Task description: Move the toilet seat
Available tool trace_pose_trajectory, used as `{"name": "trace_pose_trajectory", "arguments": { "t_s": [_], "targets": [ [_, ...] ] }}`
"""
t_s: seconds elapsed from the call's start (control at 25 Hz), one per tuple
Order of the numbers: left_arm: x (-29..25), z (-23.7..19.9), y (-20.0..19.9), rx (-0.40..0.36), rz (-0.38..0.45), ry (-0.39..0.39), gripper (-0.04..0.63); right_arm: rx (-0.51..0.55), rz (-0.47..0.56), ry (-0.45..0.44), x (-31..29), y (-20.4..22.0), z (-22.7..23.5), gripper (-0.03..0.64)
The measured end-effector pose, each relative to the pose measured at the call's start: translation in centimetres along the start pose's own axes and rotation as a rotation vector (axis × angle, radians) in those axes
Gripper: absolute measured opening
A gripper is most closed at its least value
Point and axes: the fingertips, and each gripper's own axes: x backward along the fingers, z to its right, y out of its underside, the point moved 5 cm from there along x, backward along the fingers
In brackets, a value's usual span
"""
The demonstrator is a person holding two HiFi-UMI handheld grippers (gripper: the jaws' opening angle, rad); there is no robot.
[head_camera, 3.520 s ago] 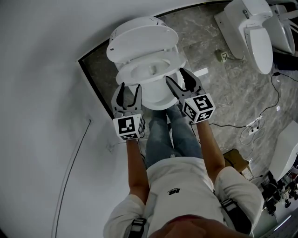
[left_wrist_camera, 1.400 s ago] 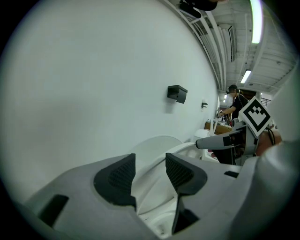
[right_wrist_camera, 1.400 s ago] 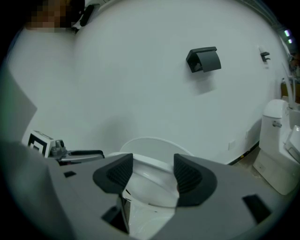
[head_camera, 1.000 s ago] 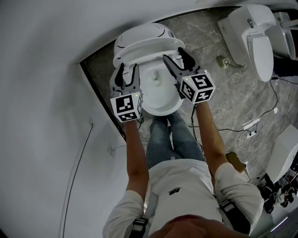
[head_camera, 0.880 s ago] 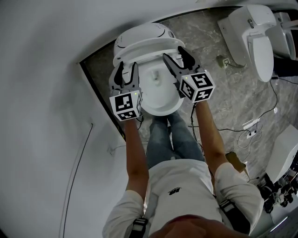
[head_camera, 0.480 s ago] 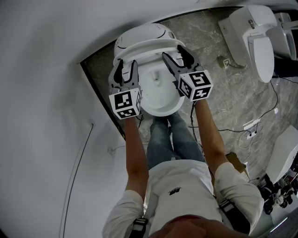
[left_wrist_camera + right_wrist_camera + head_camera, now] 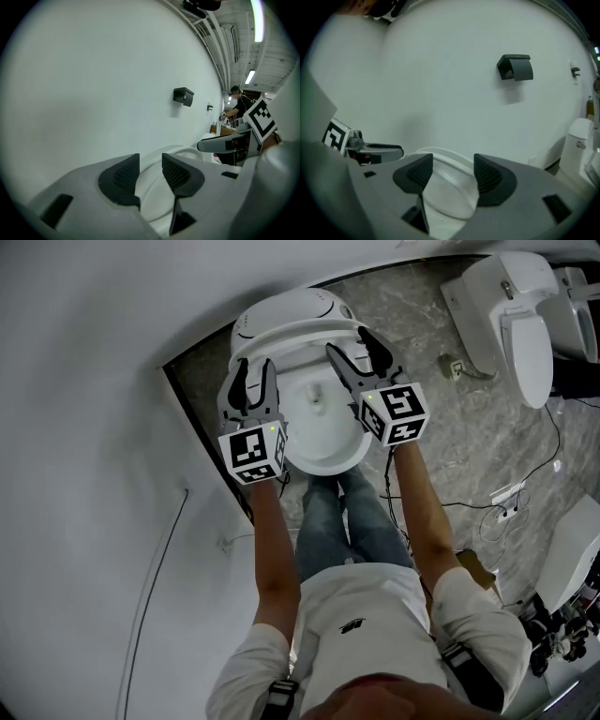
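Nearest the head camera, two forearms (image 7: 267, 549) are stretched forward above legs (image 7: 342, 521) in jeans, each ending in a gripper. The left gripper (image 7: 254, 371) is set at the left side of the toilet bowl (image 7: 323, 457). Its jaws have just been closing and are seen parted by a narrow gap. The white curved rim of the toilet seat (image 7: 298, 334) lies in that gap, and no press of the pads on it can be made out. The right gripper (image 7: 349, 345) is held at the seat's right side with its jaws spread wide and released, the seat's curve being framed between them.

The seat is raised at the back of the bowl, close to upright. Its long axis runs from the hinge end, low at the bowl's rear, to the free front end. That end is pointed upward and tipped back toward the white wall (image 7: 84, 427). The bowl lies open below it.

The toilet is stood on a grey marbled floor (image 7: 422, 371), right against the wall. A black box-shaped fitting (image 7: 515, 67) is mounted further along the wall. Off to the right a second toilet (image 7: 511, 315) is seen, well apart, and loose cables (image 7: 511, 493) are strewn over the floor. Strip lights (image 7: 256, 21) are fixed to the ceiling.
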Motion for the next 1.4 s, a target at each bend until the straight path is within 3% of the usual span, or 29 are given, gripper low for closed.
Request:
{"name": "trace_pose_trajectory", "arguments": {
  "t_s": [0.32, 0.36, 0.4, 0.44, 0.56, 0.96, 1.4],
  "targets": [
    [1.8, 0.8, -0.6, -0.028, 0.039, -0.006, 0.085, 0.127, 0.017, -0.093, 1.8, 0.2, -2.6, 0.281],
    [1.9, 1.0, -0.5, -0.032, 0.041, 0.001, 0.076, 0.134, 0.023, -0.087, 2.1, 0.2, -2.6, 0.241],
    [2.1, 1.2, -0.5, -0.035, 0.043, 0.009, 0.068, 0.139, 0.032, -0.074, 2.4, 0.2, -2.7, 0.135],
    [2.2, 1.4, -0.5, -0.039, 0.046, 0.019, 0.062, 0.144, 0.039, -0.064, 2.8, 0.1, -2.7, 0.083],
    [2.8, 2.3, -0.8, -0.052, 0.06, 0.048, 0.044, 0.153, 0.048, -0.067, 3.8, -0.1, -3.1, 0.053],
    [4.8, 4.0, -0.2, -0.07, 0.084, 0.104, 0.035, 0.182, 0.046, -0.093, 6.5, 0.6, -4.7, 0.035],
    [6.5, 5.0, 0.3, -0.061, 0.085, 0.105, 0.035, 0.184, 0.049, -0.1, 7.9, 0.8, -5.3, 0.035]
  ]
}}
